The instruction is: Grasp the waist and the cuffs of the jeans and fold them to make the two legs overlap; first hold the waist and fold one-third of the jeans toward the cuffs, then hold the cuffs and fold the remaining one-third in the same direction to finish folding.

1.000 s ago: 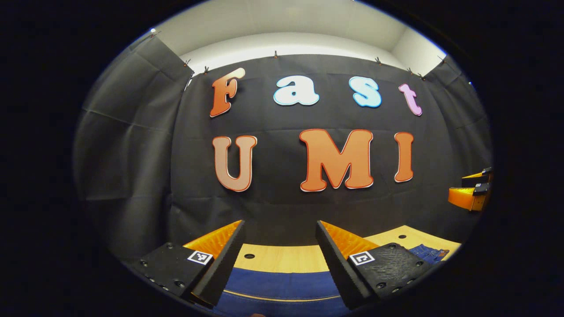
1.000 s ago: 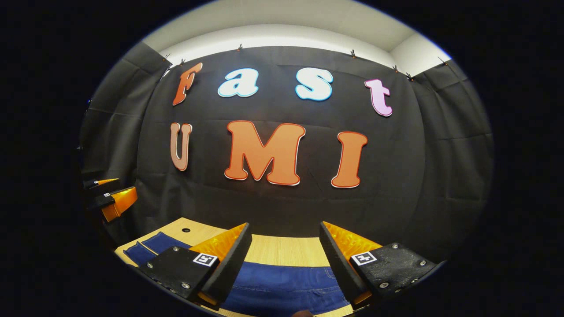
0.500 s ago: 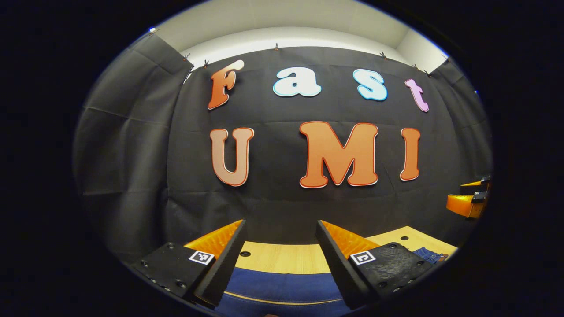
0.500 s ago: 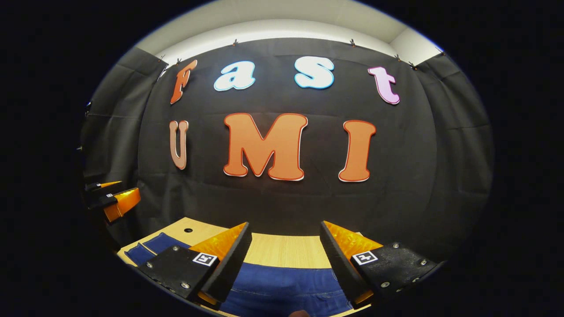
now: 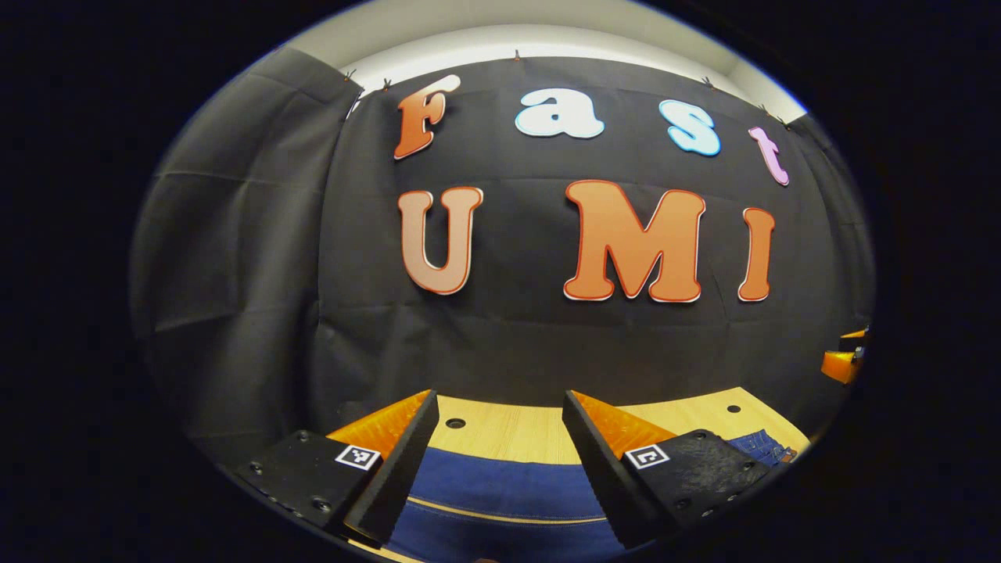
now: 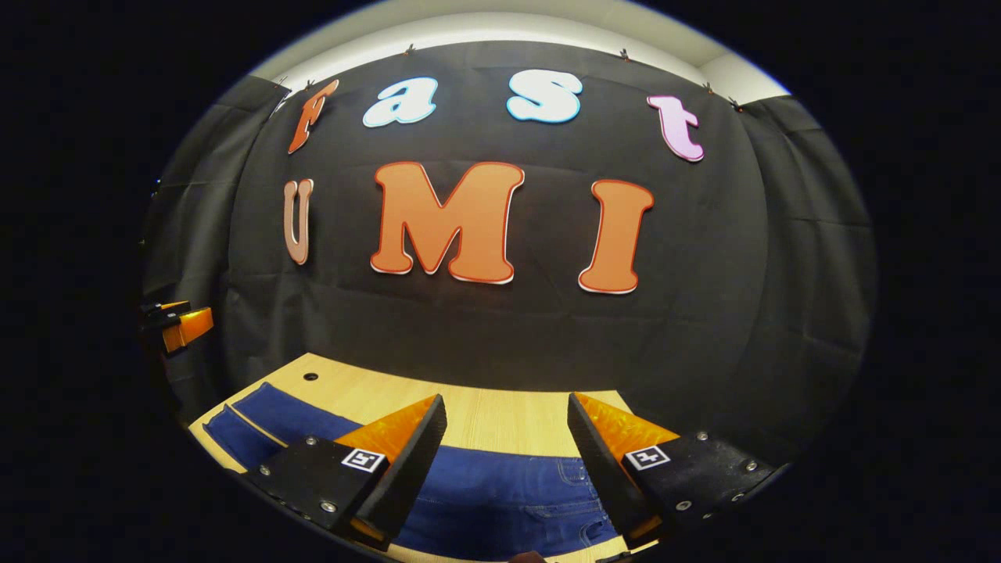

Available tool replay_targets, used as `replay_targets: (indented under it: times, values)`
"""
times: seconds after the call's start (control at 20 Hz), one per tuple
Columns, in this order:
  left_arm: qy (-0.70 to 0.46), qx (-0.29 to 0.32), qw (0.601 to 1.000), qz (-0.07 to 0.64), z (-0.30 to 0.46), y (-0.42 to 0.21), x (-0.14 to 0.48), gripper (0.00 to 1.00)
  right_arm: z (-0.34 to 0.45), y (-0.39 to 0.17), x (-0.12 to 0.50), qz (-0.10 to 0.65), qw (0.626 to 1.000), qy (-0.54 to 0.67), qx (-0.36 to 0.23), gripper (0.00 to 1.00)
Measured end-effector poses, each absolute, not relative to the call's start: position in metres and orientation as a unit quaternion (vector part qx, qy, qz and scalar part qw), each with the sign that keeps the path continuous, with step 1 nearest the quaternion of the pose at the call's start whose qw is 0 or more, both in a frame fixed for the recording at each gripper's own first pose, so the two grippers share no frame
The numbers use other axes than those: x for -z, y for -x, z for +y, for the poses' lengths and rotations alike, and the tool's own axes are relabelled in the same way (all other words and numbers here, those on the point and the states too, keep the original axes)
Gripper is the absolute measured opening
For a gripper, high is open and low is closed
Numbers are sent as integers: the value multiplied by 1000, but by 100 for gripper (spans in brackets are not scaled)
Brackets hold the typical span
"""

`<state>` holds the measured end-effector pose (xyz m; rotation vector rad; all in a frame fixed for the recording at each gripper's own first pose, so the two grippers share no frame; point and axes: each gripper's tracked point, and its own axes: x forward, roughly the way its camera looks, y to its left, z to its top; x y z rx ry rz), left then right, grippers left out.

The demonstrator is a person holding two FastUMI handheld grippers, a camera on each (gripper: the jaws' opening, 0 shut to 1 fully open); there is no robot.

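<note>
Left gripper view has my left gripper (image 5: 499,407) spread wide, holding nothing, above the dark blue denim jeans (image 5: 500,489) lying flat on the pale wooden table (image 5: 508,434) at 6 o'clock. Right gripper view: my right gripper (image 6: 507,410) also gapes wide over the jeans (image 6: 500,489), the left one (image 6: 178,324) at 9 o'clock.

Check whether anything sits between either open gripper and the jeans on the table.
Nothing visible does. The left gripper and right gripper both hang open above the jeans, which lie flat on the wooden table. The gap between each pair of fingers shows denim and bare wood, with no other object there.
</note>
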<state>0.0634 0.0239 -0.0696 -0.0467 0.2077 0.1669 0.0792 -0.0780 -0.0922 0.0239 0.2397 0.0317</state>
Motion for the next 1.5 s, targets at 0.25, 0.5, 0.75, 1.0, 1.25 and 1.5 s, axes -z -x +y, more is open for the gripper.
replay_targets:
  times: [0.25, 0.5, 0.75, 1.0, 1.25, 1.5]
  values:
    - [48, -120, 975, 179, 50, -43, 121, 97, -108, -76, 137, 182, 981, -63, 5, 96]
    - [65, -141, 967, 202, 74, -25, 141, 95, -132, -70, 174, 239, 961, -139, 21, 96]
    - [135, -179, 948, 226, 107, -5, 166, 97, -141, -54, 216, 302, 930, -207, 20, 96]
    - [250, -184, 904, 293, 127, 13, 227, 97, -151, -33, 259, 351, 883, -304, 68, 97]
    - [330, -199, 863, 326, 158, 30, 266, 98, -159, -26, 290, 367, 835, -395, 109, 97]
    - [384, -239, 811, 370, 196, 66, 314, 98, -160, -21, 311, 382, 811, -424, 132, 97]
